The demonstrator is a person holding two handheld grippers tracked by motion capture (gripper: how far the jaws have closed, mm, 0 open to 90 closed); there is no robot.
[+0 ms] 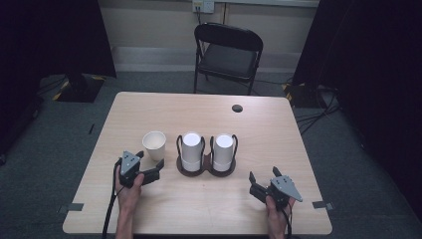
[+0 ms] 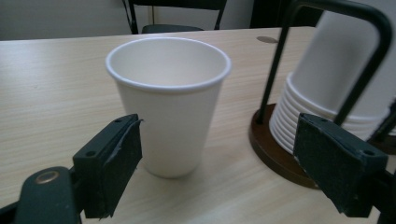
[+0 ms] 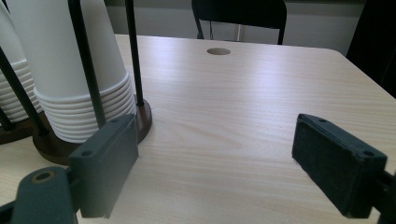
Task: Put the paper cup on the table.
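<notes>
One paper cup (image 2: pixel 168 102) stands upright just ahead of the left tongs (image 2: pixel 217 168), both tongs gaping, seemingly untouched.

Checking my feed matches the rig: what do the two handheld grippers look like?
Both the left gripper and the right gripper are black, each with two flat rectangular fingers faced with dark pads and fixed by small screws. A grey three-cornered plate sits on top of each. A black cable trails from the left gripper along the forearm. No sleeves are in view.

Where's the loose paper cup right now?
In the high view, the loose paper cup stands upright left of the cup holder, just ahead of the open left gripper.
</notes>
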